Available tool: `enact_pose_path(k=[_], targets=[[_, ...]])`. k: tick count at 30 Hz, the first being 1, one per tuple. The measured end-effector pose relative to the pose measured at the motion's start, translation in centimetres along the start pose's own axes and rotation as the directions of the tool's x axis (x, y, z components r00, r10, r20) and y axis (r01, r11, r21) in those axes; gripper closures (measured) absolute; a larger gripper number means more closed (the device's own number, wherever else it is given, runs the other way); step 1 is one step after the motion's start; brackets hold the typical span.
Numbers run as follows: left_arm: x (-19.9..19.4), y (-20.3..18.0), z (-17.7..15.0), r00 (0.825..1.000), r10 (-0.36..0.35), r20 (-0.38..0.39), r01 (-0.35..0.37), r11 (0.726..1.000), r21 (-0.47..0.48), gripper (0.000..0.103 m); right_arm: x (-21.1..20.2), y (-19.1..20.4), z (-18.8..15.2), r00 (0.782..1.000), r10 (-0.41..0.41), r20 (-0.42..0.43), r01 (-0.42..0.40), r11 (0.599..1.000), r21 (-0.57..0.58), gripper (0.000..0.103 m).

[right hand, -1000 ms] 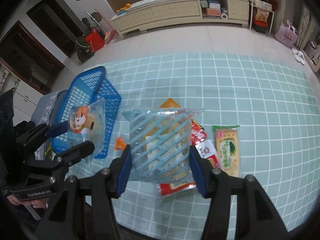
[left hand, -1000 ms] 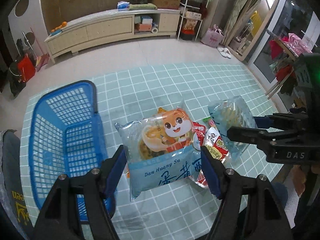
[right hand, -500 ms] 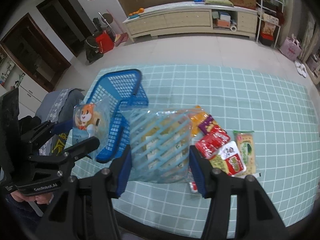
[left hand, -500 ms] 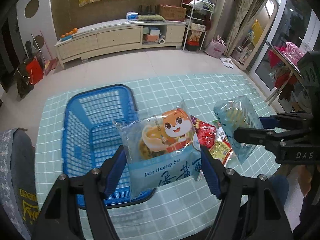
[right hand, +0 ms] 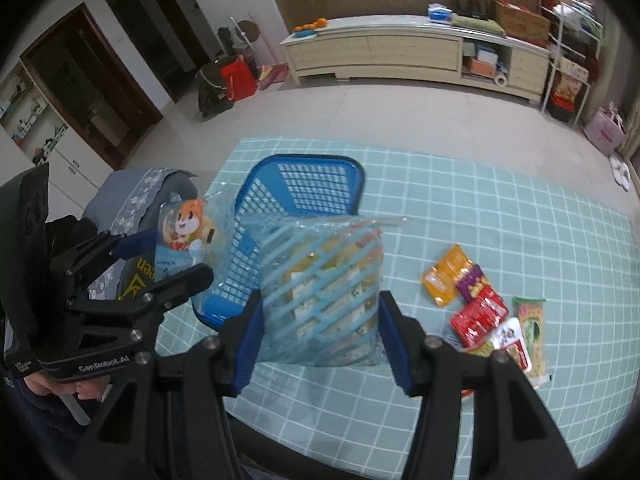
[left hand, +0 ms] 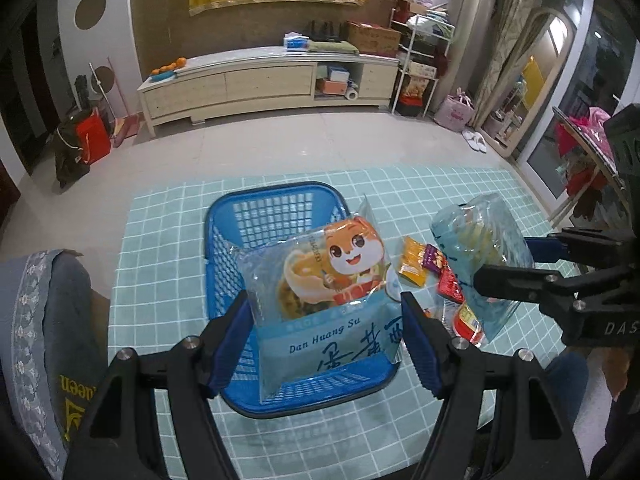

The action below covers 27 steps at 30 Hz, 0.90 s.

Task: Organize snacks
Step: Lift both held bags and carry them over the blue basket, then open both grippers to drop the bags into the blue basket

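The left gripper [left hand: 326, 326] has its jaws partly open and clamped on the sides of a squirrel-print snack bag [left hand: 320, 280], which stands upright between the blue pads. Directly beyond and beneath those jaws sits the blue basket [left hand: 276, 208] on the teal checked tabletop [left hand: 168, 240]; the bag hangs over its near half.

The right gripper [right hand: 320, 320] likewise holds its jaws at a middling width, pressed on a clear bag with pale blue stripes [right hand: 320, 288]. The basket lies beyond these jaws and a little to their left, its rim partly hidden by the bag, so whether this bag is over the basket or just beside it is hard to tell.

To the right of the right jaws, on the tabletop, lie the loose snacks: an orange packet [right hand: 446, 274], a purple packet [right hand: 474, 282], a red packet [right hand: 478, 318] and a green-printed cracker pack [right hand: 534, 332].
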State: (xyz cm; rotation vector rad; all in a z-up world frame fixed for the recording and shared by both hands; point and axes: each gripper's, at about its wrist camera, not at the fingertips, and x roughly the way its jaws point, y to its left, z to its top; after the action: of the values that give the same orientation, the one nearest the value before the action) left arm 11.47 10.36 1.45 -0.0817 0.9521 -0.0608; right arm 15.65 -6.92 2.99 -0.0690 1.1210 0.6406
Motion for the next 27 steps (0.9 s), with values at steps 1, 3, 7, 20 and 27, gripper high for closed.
enact_pose_path(k=[1,3,7,20,27], targets=[[-0.1,0.4,0.1,1.000,0.003,0.001,-0.003,1.000,-0.004,0.034,0.3,0.4,0.4,1.000,0.005,-0.002,-0.005,1.000,-0.004,0.043],[-0.1,1.0,0.4,1.000,0.009,0.003,-0.009,1.000,-0.011,0.034,0.7,0.8,0.9,1.000,0.009,-0.003,-0.009,1.000,-0.007,0.043],[0.1,2.1,0.9,1.000,0.014,0.003,-0.014,1.000,-0.024,0.034,2.1,1.5,2.3,1.000,0.014,-0.011,-0.014,1.000,-0.005,0.043],[3.5,4.1,2.7,0.999,0.008,-0.038,-0.010,0.998,-0.054,0.034,6.3,1.8,5.4,0.997,0.025,-0.067,-0.025,1.000,0.012,0.043],[6.3,5.2,3.5,0.997,-0.008,-0.079,0.003,0.998,-0.068,0.033,9.2,1.5,7.0,0.994,0.029,-0.107,-0.026,0.999,0.034,0.043]])
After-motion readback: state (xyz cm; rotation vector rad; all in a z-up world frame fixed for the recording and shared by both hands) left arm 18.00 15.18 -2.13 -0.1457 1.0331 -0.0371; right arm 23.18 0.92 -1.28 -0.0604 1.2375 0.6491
